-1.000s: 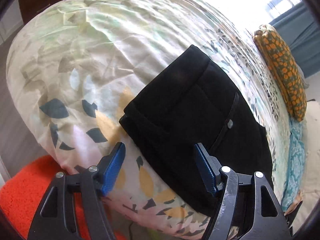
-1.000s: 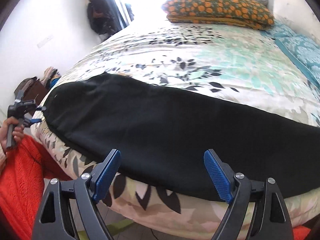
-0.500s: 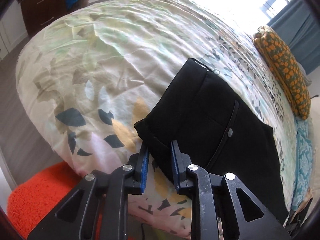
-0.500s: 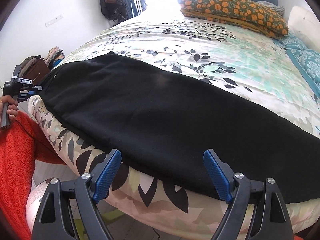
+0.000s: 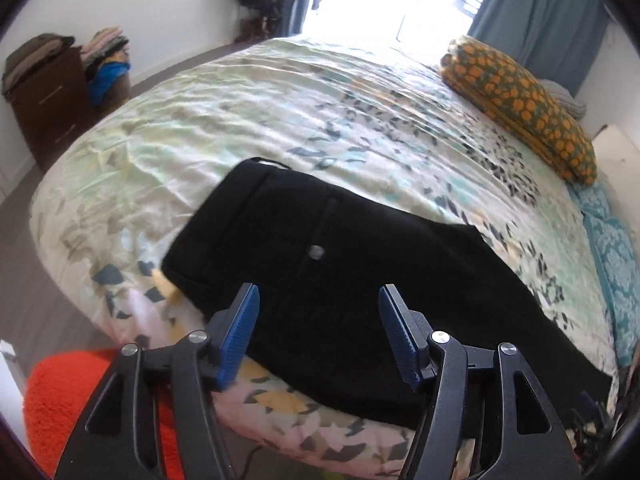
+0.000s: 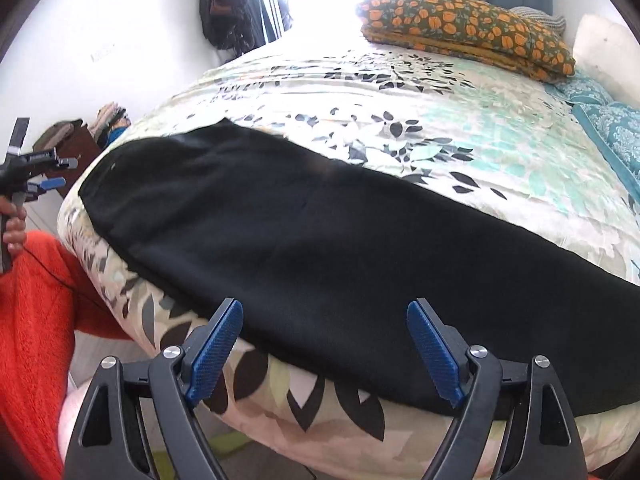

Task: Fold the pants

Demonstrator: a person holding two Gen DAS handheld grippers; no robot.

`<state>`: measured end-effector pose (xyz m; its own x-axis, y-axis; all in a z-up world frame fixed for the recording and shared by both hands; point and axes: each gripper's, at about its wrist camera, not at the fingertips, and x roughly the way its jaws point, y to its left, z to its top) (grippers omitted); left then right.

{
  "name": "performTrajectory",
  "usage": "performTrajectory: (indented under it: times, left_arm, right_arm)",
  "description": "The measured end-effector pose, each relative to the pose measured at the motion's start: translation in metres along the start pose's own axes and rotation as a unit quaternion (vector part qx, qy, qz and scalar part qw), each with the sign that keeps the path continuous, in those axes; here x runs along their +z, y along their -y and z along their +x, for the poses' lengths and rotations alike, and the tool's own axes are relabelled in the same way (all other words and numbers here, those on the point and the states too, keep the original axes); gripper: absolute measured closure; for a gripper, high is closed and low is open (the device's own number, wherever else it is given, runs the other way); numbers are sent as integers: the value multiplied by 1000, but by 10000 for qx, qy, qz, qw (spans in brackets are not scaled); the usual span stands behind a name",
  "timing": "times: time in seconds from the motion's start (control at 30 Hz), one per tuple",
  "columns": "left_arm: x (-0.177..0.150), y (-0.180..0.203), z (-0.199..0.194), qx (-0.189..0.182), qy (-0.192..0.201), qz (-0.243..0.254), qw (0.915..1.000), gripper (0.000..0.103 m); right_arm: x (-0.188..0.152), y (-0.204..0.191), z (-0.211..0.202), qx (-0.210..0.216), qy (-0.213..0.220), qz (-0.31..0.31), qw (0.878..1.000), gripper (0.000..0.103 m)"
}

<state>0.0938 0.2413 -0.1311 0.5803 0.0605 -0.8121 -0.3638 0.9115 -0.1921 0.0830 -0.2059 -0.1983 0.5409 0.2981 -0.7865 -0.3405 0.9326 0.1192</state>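
Note:
Black pants (image 5: 320, 216) lie flat along the near edge of the bed, the waist end with its grey button (image 5: 317, 252) to the left. My left gripper (image 5: 318, 294) hovers above the waist's near edge. Its jaws are opening, and the blue pads (image 5: 240, 328) touch no cloth. In the right wrist view the pants (image 6: 320, 220) run from the waist at far left to the legs at right. My right gripper (image 6: 325, 308) stands open over the near edge of the leg, gripping nothing. The left gripper (image 6: 48, 172) shows at the left edge, held in a hand (image 6: 14, 228).
The leaf-print bedcover (image 5: 280, 100) stretches beyond the pants. A folded orange-patterned blanket (image 6: 460, 28) and teal pillows (image 6: 612, 128) lie at the head end. A brown dresser (image 5: 48, 104) stacked with clothes stands by the wall. Orange-red fuzzy fabric (image 5: 72, 392) is below left.
Half a second ago my left gripper pinched the near waist corner of the pants. It has since let go, opened, pulled back and risen. The right gripper has stayed in place.

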Motion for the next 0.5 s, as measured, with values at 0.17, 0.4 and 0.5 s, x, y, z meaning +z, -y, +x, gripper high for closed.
performTrajectory:
  times: [0.17, 0.4, 0.5]
  left_arm:
    - [-57, 96, 47, -216, -913, 1822, 9788, 43]
    - [-95, 92, 23, -55, -1402, 2435, 9597, 54]
    - [-76, 97, 12, -120, -852, 2217, 9713, 34]
  right_arm:
    - [9, -7, 37, -309, -346, 45, 9989, 19]
    - [-24, 6, 17, -327, -661, 237, 9970, 19]
    - [-13, 10, -1, -337, -51, 373, 9987, 19]
